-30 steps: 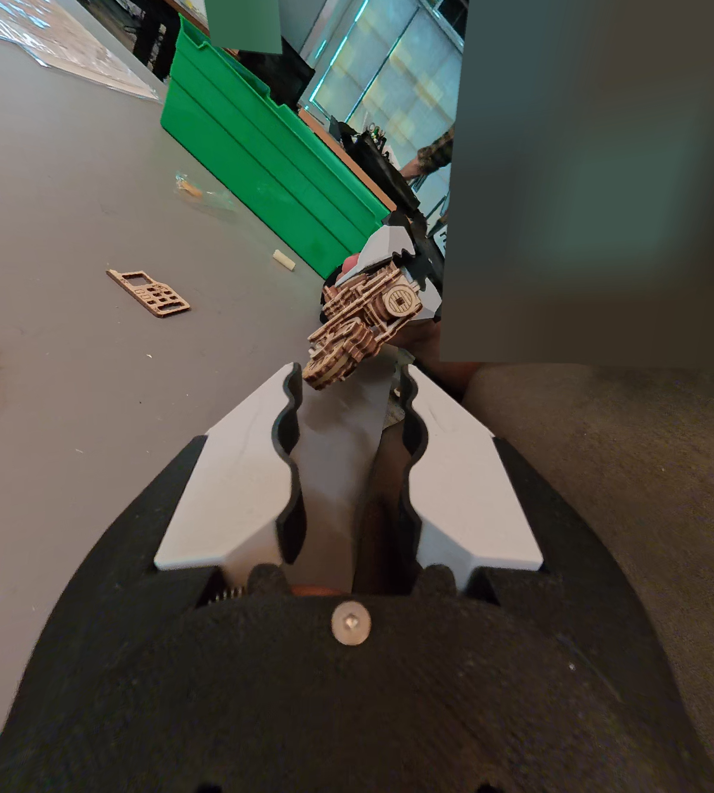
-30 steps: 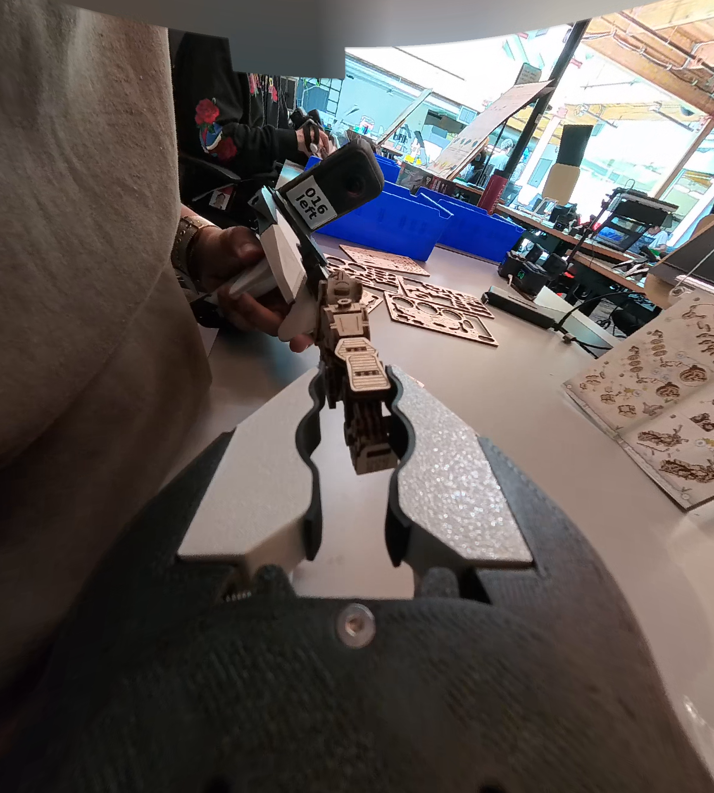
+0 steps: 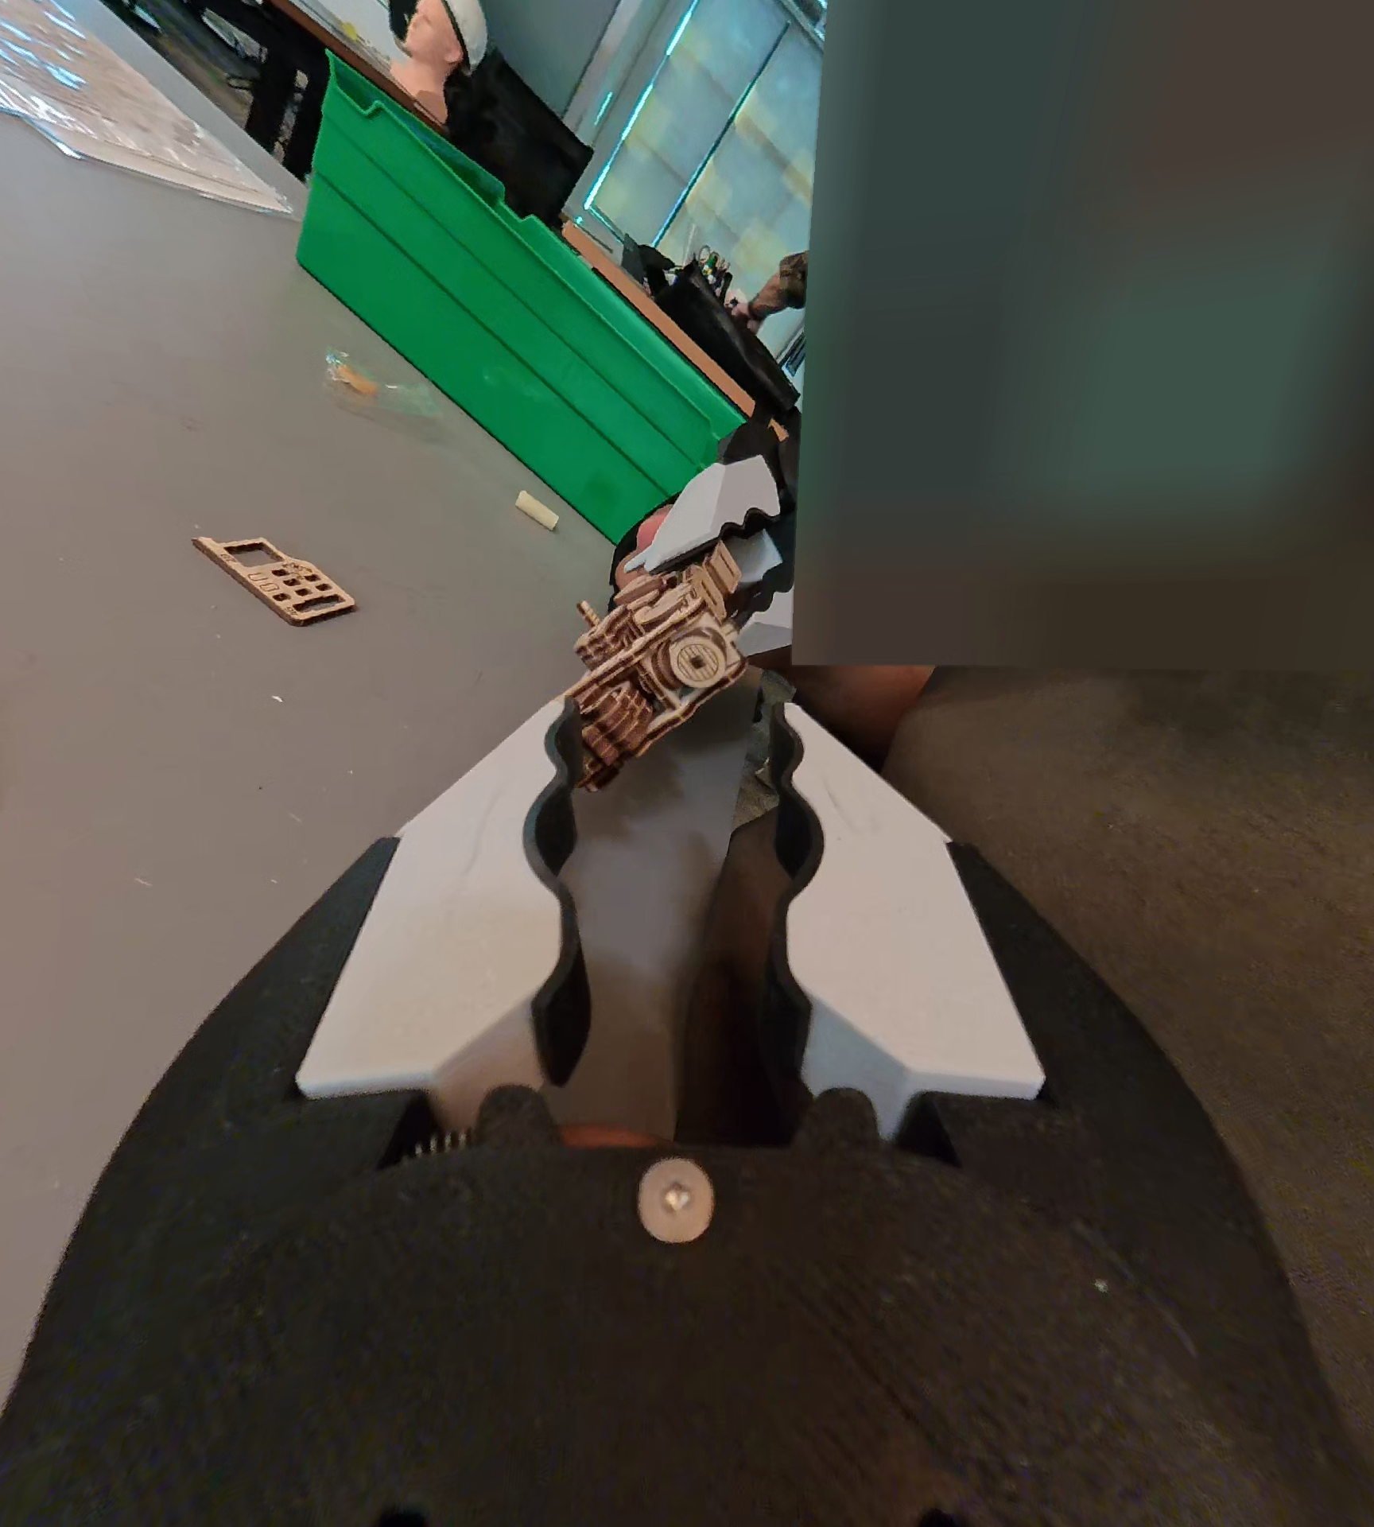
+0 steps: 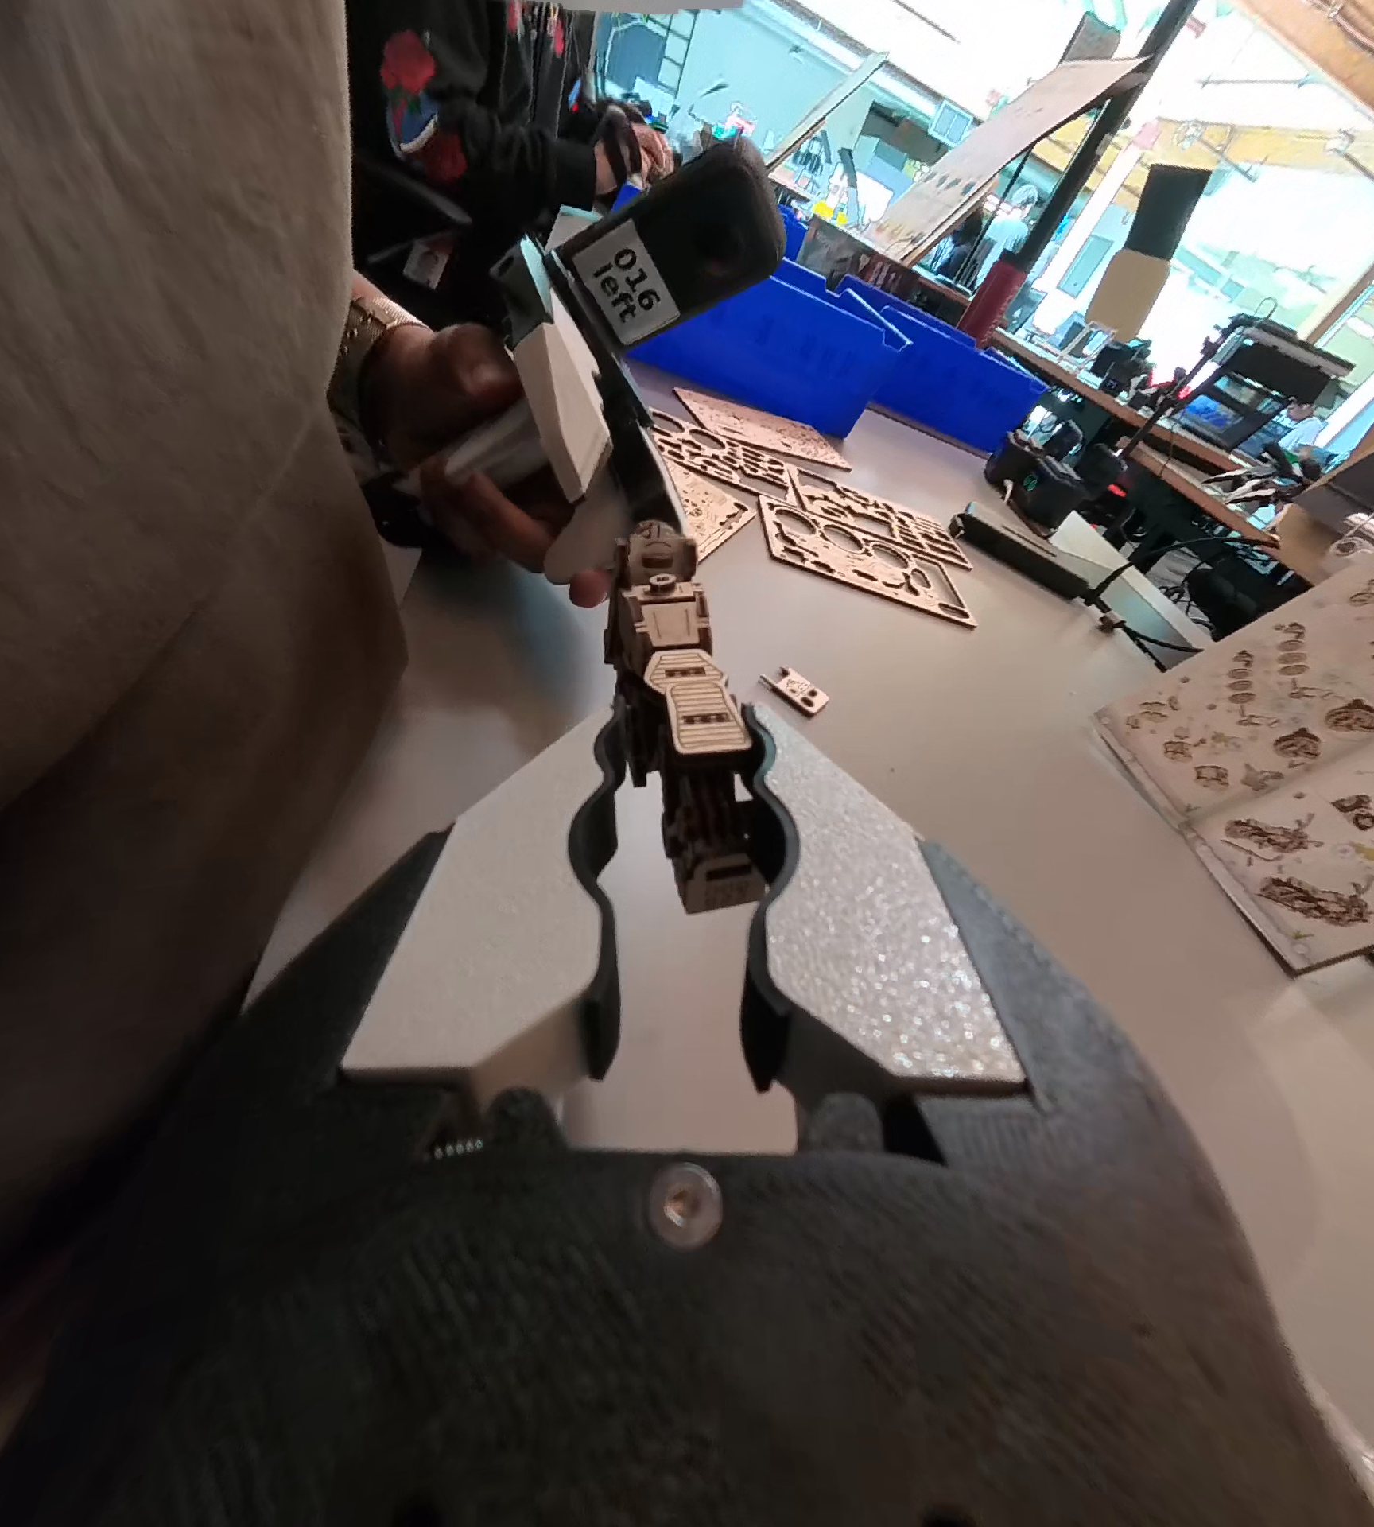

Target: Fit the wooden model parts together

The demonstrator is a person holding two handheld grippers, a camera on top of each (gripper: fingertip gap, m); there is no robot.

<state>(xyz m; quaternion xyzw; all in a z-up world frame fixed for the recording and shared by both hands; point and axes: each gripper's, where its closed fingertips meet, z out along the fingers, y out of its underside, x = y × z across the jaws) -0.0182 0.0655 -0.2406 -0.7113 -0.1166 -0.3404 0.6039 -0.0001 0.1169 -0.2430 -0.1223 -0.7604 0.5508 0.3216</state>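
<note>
Right gripper (image 4: 679, 793) pinches the layered brown wooden model (image 4: 684, 744), while the left gripper's (image 3: 671, 744) fingers gape beside it.

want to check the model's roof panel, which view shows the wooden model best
The right wrist view: the wooden model runs lengthwise between the right gripper fingers, top panel facing the camera. The left wrist view shows only its side, tilted and farther off.

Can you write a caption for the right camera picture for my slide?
Right tongs grip a wooden model above a grey table, left tongs at its far end.
</note>
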